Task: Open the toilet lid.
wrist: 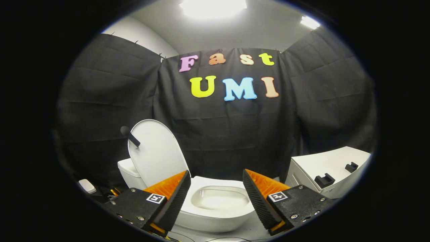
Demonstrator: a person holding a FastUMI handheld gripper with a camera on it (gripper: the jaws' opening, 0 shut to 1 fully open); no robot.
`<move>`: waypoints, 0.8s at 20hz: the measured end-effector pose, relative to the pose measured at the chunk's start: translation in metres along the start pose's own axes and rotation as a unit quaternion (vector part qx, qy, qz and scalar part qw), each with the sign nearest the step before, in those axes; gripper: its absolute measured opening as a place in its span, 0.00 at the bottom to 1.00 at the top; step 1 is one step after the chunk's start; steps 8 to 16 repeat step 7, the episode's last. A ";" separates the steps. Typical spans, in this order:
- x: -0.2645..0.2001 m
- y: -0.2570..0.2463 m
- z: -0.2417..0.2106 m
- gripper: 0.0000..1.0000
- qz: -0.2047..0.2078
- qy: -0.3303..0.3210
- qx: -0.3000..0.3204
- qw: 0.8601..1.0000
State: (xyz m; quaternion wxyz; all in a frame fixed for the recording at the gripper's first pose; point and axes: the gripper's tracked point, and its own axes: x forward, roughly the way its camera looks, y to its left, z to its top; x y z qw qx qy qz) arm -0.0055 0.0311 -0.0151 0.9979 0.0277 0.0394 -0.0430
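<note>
Two fingers of the gripper (216, 198) wide apart, holding nothing. Just past them, between the tips, white toilet (215, 215) with bowl showing. Toilet lid (156, 154) up, leaning back over the tank (129, 173), black handle (130, 136) stuck on its left edge. Farther right, white cabinet (331, 168). Behind all, black cloth wall (221, 141).

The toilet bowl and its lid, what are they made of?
The toilet bowl looks like glazed white ceramic: it gleams under the lights. The raised lid looks like smooth, duller plastic, though that is a guess. The tongs stand open, holding nothing.
</note>
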 end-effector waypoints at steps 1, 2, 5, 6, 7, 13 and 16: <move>0.000 0.000 0.001 0.96 0.001 0.000 0.000 1.000; 0.000 -0.001 0.001 0.96 0.001 -0.001 0.000 1.000; -0.001 0.001 0.001 0.96 0.001 -0.001 -0.001 1.000; 0.000 0.001 0.001 0.96 0.002 0.000 -0.003 1.000; 0.000 0.001 0.001 0.96 0.002 0.001 -0.005 1.000; 0.000 0.001 0.001 0.96 0.002 0.001 -0.005 1.000; 0.000 0.001 0.001 0.96 0.002 0.001 -0.005 1.000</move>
